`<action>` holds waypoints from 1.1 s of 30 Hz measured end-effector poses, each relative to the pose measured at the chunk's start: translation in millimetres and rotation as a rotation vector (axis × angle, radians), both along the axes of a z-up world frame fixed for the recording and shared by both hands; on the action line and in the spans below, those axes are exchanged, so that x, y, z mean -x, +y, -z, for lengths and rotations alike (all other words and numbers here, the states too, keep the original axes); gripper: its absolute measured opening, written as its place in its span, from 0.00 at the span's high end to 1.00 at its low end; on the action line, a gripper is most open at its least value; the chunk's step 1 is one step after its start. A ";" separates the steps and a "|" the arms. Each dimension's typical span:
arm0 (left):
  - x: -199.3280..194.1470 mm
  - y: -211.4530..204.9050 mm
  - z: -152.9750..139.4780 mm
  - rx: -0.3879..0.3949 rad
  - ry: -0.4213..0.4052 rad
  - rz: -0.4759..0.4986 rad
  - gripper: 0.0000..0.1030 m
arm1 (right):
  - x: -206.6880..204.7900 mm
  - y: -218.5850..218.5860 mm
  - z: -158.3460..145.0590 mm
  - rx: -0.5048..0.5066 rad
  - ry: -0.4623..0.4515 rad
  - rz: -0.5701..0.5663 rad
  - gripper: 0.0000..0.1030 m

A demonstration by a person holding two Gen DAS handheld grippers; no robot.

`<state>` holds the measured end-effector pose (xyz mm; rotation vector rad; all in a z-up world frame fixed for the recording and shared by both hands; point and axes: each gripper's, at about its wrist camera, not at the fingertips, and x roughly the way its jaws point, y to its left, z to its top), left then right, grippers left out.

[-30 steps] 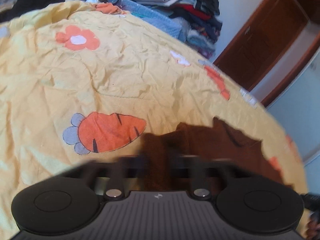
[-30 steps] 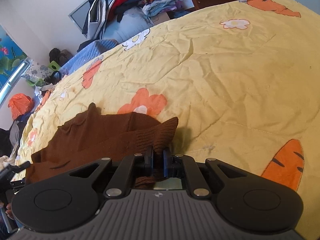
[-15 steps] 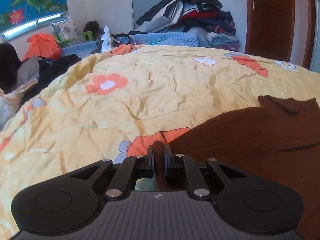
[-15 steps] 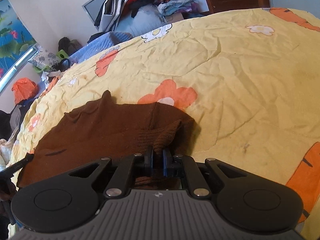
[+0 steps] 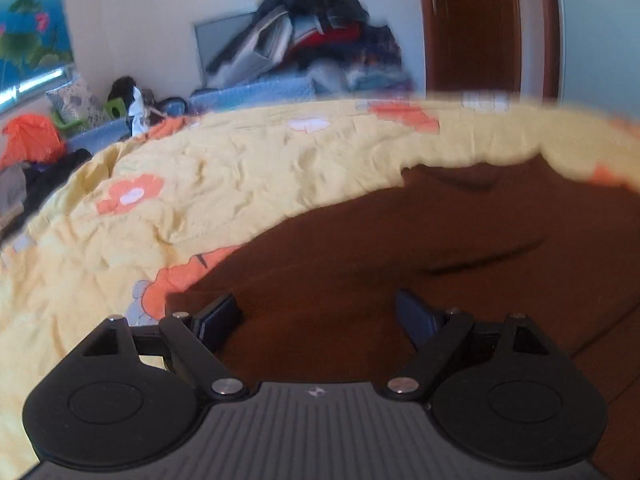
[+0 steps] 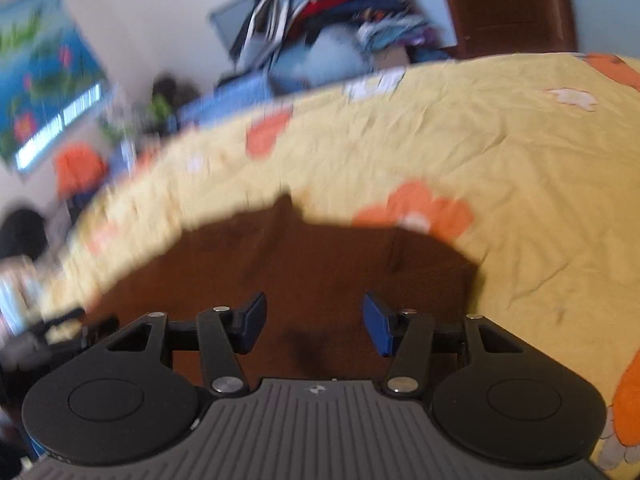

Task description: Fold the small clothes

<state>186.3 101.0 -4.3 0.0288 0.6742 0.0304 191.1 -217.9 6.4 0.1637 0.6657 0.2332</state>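
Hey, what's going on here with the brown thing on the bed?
A person holding a gripper in each hand is folding a small brown garment laid on a yellow quilt printed with flowers and carrots. At this moment both the left gripper and the right gripper hover over the cloth with jaws open, gripping nothing. The garment lies fairly flat; both views are motion-blurred.

One brown garment on one yellow bedspread. Two grippers: left gripper, right gripper, each with two fingers. One clothes pile; one wooden door; one floral wall picture.
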 end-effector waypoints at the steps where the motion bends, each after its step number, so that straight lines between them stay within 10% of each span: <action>1: -2.7 9.3 -0.7 0.039 0.009 -0.028 0.12 | 4.4 0.4 5.0 0.006 -0.032 -0.012 0.46; 13: 37.6 7.6 -4.4 -0.038 0.051 -0.026 0.07 | 55.4 18.3 -1.3 0.079 0.000 -0.045 0.36; 17: 36.4 29.8 -8.4 0.067 0.082 -0.109 0.04 | 69.5 27.9 12.1 0.239 -0.071 -0.088 0.35; 23: 110.9 33.5 -32.9 0.122 0.034 -0.086 0.05 | 108.6 -12.5 -10.9 0.125 -0.056 0.018 0.27; 26: 130.7 31.6 -16.0 0.135 0.085 -0.109 0.06 | 113.3 -25.3 7.4 0.141 0.026 0.032 0.43; 28: 137.2 23.2 -4.9 0.060 0.069 -0.121 0.23 | 118.2 -21.4 10.4 0.181 0.000 0.021 0.53; 30: 142.6 18.7 -4.5 -0.019 0.003 -0.110 0.86 | 113.1 -25.2 8.5 0.121 0.035 0.026 0.90; 33: 136.3 35.4 -9.1 -0.036 0.041 -0.172 0.94 | 115.2 -41.5 9.9 0.087 0.039 0.065 0.91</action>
